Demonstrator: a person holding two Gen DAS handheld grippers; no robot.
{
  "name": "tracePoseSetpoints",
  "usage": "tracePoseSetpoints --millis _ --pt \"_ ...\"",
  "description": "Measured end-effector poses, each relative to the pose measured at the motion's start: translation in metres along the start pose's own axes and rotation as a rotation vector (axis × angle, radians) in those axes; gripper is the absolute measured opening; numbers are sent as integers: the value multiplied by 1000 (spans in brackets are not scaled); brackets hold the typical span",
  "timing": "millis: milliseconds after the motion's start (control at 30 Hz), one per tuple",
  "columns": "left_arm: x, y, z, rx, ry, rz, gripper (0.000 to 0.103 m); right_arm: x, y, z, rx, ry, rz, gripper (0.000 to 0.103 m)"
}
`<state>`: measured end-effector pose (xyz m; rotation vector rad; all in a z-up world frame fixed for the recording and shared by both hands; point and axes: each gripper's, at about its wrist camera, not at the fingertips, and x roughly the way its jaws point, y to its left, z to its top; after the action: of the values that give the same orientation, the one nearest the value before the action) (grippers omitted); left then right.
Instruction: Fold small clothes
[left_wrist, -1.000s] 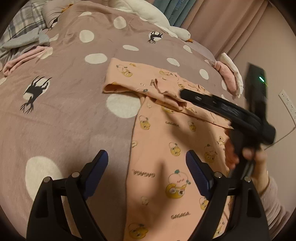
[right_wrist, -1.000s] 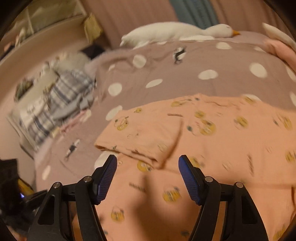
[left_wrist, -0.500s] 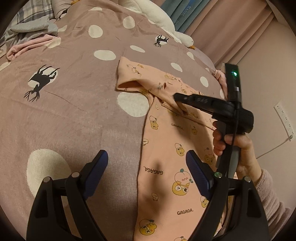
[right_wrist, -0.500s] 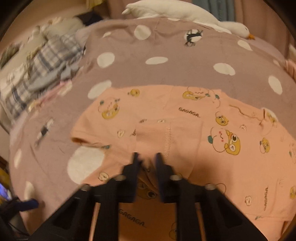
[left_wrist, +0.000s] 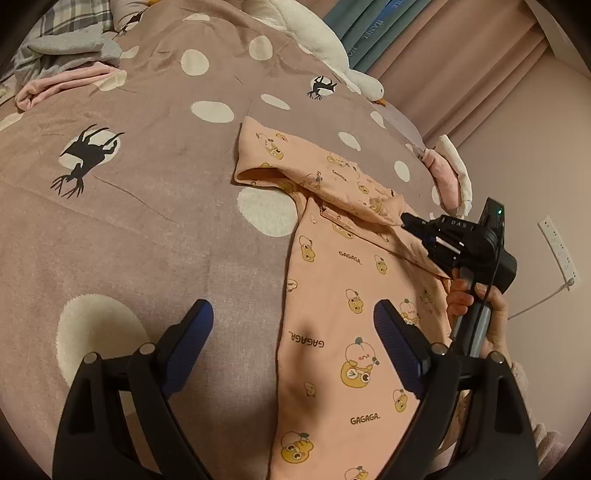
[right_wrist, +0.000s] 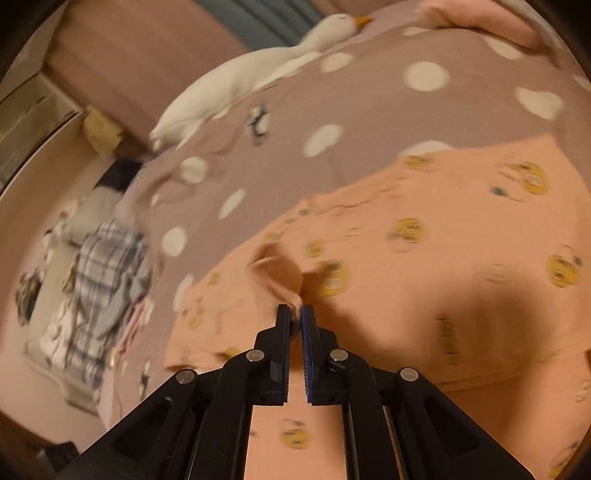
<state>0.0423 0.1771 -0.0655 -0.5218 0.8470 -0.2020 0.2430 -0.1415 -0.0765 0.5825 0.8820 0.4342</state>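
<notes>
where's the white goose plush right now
The white goose plush lies at the far edge of the dotted bedspread, before the curtains. It is top centre in the left wrist view and upper middle in the right wrist view, well beyond the peach garment.

A mauve blanket with white dots and black deer (left_wrist: 155, 229) covered the bed; a white plush goose (right_wrist: 236, 85) lay beside pink curtains (left_wrist: 461, 55).

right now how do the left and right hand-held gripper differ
The left hand-held gripper stands wide open; the right hand-held gripper is shut on a pinch of the peach garment.
The left hovers over the garment's edge, holding nothing; the right lifts a fold near the sleeve.
Both have black frames with blue pads.
</notes>
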Motion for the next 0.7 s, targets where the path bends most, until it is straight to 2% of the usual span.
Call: tracePoseSetpoints --millis 133,200,267,333,467,633,700 --pt "2 -2 -1 4 6 2 90 3 -21 -3 90 25 42 10" --pt "4 -3 0 10 9 3 90 3 -23 -1 121 21 73 18" --pt "4 -4 -1 15 11 7 90 2 -27 1 161 24 114 31" --pt "5 -4 -1 15 14 9 90 1 -24 5 165 14 129 33" --pt "6 -4 -1 11 17 14 90 15 -14 9 103 54 42 33" --pt "6 -4 -3 12 22 21 90 29 -9 7 55 99 15 33" --pt "6 -5 -4 15 26 26 90 30 2 7 -12 86 -29 21"
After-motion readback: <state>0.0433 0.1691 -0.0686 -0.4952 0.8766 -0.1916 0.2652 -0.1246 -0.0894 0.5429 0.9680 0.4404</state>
